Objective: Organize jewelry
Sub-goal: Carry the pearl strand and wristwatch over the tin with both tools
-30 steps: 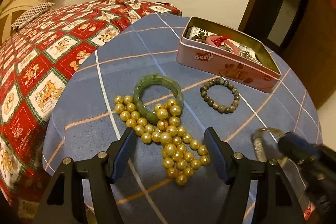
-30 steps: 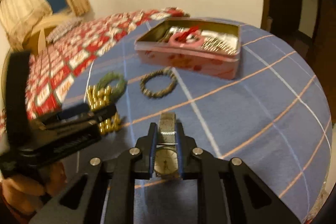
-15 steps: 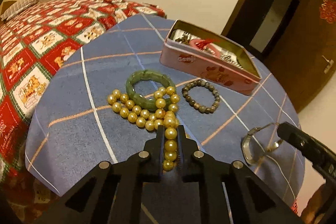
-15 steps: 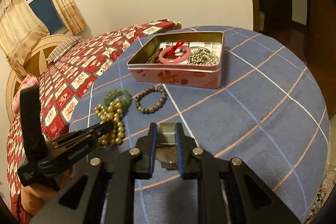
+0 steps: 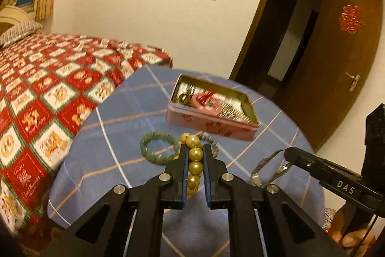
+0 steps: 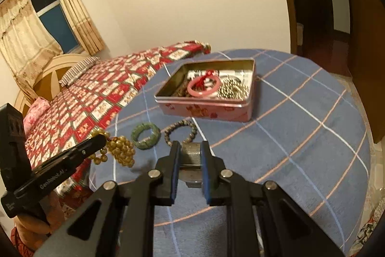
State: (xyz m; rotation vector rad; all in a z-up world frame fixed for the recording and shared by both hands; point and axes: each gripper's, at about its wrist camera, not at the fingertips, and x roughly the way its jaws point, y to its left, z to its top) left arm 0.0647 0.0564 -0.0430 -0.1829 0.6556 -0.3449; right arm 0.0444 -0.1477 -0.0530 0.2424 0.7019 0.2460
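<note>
My left gripper [image 5: 195,155] is shut on a gold bead necklace [image 5: 194,154] and holds it lifted above the blue checked table [image 5: 125,112]; the beads hang in a bunch in the right wrist view [image 6: 119,148]. My right gripper [image 6: 190,153] is shut on a silver metal-band watch [image 6: 190,152], also held above the table; it shows in the left wrist view [image 5: 267,168]. A green bangle [image 6: 145,135] and a dark bead bracelet [image 6: 181,131] lie on the table. The open pink tin [image 6: 207,110] beyond them holds a pink bangle [image 6: 204,86] and other jewelry.
A bed with a red patterned quilt [image 5: 43,93] stands close against the table's left side. A brown door [image 5: 341,69] and dark doorway are at the right. The table edge curves away on the near and right sides.
My left gripper closed on the gold necklace and lifted it off the table. My right gripper rose with the watch. Both views now sit higher, farther from the tin.
</note>
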